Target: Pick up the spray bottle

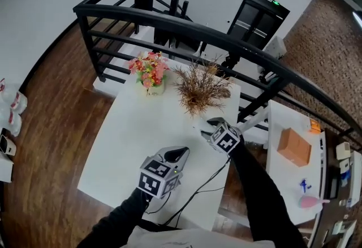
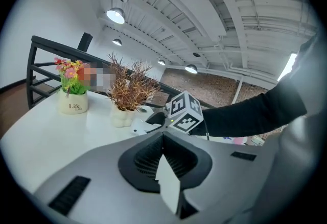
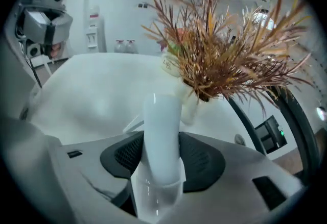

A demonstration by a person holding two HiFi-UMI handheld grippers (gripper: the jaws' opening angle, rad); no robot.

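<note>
The spray bottle point(image 3: 161, 131) has a white head and a clear body. It lies lengthwise between the jaws of my right gripper point(image 3: 162, 142), head pointing away, trigger to the left, and both dark pads rest against its sides. In the head view the right gripper point(image 1: 212, 124) reaches down to the white table point(image 1: 130, 139) just in front of the dried plant point(image 1: 198, 91), with the bottle's white head point(image 1: 203, 127) at its tip. My left gripper point(image 1: 181, 154) hovers nearer the table's front edge, shut and holding nothing. From the left gripper point(image 2: 163, 139) view, the bottle point(image 2: 145, 125) shows ahead.
A pot of pink flowers point(image 1: 149, 72) stands left of the dried plant at the table's far side. A black railing point(image 1: 186, 24) runs behind. Black cables point(image 1: 195, 193) trail over the front edge. A side table to the right carries an orange box point(image 1: 294, 147).
</note>
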